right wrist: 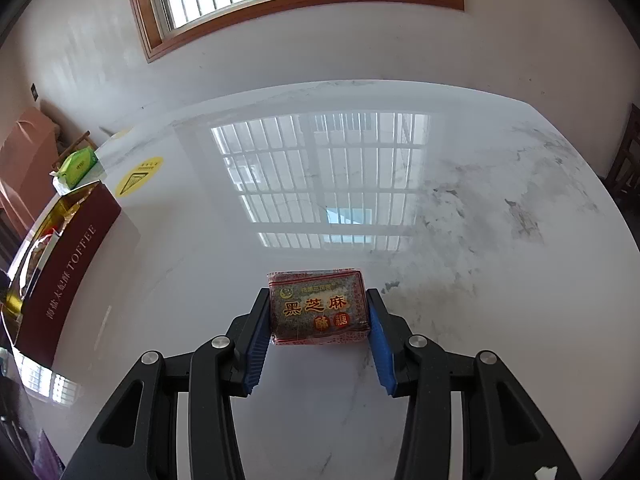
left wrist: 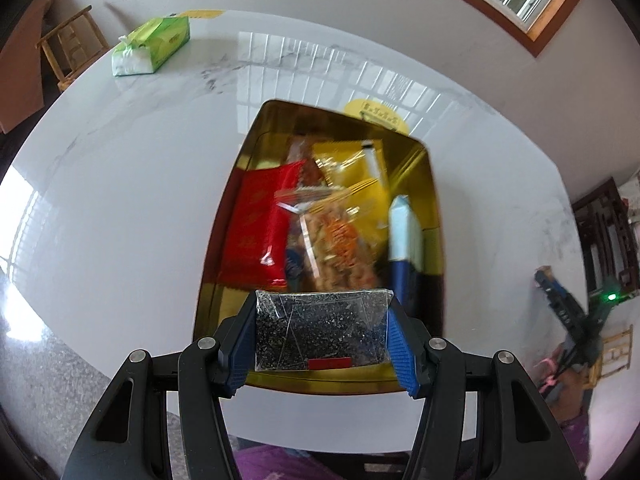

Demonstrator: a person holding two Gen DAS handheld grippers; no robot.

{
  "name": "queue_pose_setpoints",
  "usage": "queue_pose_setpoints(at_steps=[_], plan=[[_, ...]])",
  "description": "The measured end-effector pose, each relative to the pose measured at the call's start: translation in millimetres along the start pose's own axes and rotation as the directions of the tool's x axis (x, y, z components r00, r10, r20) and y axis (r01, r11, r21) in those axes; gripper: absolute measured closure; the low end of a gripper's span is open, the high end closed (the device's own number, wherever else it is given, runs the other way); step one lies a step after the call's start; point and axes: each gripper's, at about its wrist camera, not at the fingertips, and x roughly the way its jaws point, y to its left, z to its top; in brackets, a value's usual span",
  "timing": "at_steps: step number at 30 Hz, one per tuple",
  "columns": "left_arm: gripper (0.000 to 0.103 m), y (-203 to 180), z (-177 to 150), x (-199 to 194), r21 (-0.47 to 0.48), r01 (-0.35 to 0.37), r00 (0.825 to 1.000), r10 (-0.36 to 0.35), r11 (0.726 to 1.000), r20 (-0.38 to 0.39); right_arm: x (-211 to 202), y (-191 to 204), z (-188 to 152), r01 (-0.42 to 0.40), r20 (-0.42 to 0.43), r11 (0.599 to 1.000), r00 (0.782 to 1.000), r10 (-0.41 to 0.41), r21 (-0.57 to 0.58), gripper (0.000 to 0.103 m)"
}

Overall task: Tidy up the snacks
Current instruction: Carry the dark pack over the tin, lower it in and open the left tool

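Note:
My left gripper point(left wrist: 322, 330) is shut on a clear packet of black sesame candy point(left wrist: 320, 330) and holds it above the near end of a gold tin box point(left wrist: 434, 216). The box holds a red packet point(left wrist: 256, 236), a clear peanut-brittle packet point(left wrist: 340, 240), a yellow packet point(left wrist: 360, 176) and a light-blue one point(left wrist: 404, 232). My right gripper point(right wrist: 318, 308) is shut on a second black sesame candy packet point(right wrist: 318, 306), red-printed, just over the white marble table point(right wrist: 440, 220). The same box point(right wrist: 68, 248), dark red outside, stands at the far left of the right wrist view.
A green tissue pack point(left wrist: 150, 46) lies at the table's far left, also seen in the right wrist view point(right wrist: 76, 166). A yellow sticker point(right wrist: 138, 176) is on the tabletop. A wall with a window runs behind the table. Chairs stand beside it.

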Motion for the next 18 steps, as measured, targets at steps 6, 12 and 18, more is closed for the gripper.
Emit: queue_pose_setpoints(at_steps=[6, 12, 18], plan=[[0.045, 7.9, -7.8, 14.9, 0.018, -0.031, 1.0, 0.031, 0.999, -0.002, 0.7, 0.7, -1.2, 0.01, -0.014, 1.0, 1.0, -0.01, -0.008, 0.061], [0.045, 10.1, -13.7, 23.3, 0.036, -0.046, 0.999, 0.046, 0.998, 0.012, 0.9, 0.7, -2.0, 0.016, -0.016, 1.0, 1.0, -0.017, -0.011, 0.061], [0.045, 16.4, -16.6, 31.2, 0.036, -0.059, 0.998, 0.059, 0.998, 0.005, 1.4, 0.7, -2.3, 0.021, -0.017, 1.0, 1.0, -0.021, -0.012, 0.061]])
